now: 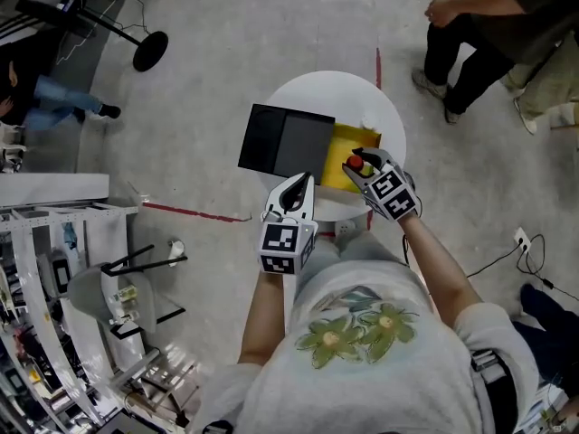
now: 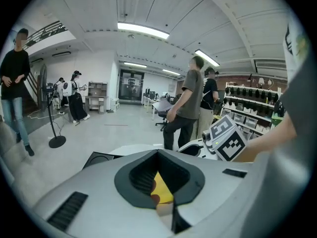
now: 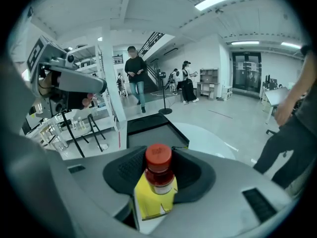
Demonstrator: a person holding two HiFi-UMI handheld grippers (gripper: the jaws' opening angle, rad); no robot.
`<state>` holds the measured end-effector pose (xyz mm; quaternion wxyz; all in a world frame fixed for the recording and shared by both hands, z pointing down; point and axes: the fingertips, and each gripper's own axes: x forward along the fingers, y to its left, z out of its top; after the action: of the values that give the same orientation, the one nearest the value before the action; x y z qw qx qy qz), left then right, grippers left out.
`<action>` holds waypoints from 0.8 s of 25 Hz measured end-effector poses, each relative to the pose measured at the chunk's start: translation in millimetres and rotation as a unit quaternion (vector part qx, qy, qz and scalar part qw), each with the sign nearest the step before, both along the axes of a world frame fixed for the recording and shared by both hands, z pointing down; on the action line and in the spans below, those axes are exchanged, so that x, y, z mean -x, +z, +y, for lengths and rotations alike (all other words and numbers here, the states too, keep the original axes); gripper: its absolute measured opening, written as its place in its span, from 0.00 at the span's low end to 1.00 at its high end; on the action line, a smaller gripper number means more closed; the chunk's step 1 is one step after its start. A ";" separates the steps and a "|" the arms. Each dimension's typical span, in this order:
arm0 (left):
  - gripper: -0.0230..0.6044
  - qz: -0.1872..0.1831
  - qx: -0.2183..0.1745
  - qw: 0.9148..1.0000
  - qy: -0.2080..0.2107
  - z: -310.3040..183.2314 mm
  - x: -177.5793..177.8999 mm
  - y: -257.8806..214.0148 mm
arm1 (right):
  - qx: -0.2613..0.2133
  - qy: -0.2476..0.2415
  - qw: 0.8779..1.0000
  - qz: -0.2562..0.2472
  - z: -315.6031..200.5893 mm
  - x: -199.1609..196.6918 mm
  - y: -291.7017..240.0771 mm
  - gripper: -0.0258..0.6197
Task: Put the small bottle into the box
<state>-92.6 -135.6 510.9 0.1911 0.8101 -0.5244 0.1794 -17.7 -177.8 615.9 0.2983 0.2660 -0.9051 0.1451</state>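
One small bottle (image 3: 157, 182), red cap up, is clamped upright in the right hand-held gripper (image 1: 360, 170) just above the yellow box (image 1: 360, 141) on the desk (image 1: 380, 107), apparently ready for lowering in. The left hand-held gripper (image 1: 301, 182) hangs nearby, closed and empty.

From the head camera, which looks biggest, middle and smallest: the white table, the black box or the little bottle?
1. white table
2. black box
3. small bottle, clearly smallest, though little more than its red cap shows
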 end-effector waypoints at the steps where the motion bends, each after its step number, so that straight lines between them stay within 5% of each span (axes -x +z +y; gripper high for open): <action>1: 0.04 -0.001 0.001 1.000 -0.001 -0.2 -0.1 0.3 | 0.002 -0.001 1.000 0.002 -0.8 -0.1 1.9 0.29; 20: 0.04 -0.006 0.016 1.000 -0.011 -2.7 5.3 10.7 | 0.032 -0.013 0.999 0.034 -9.8 3.4 47.4 0.29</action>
<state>-97.9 -138.2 521.6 0.2033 0.7999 -0.5315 0.1906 -21.1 -187.5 663.4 0.3395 0.2490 -0.8927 0.1608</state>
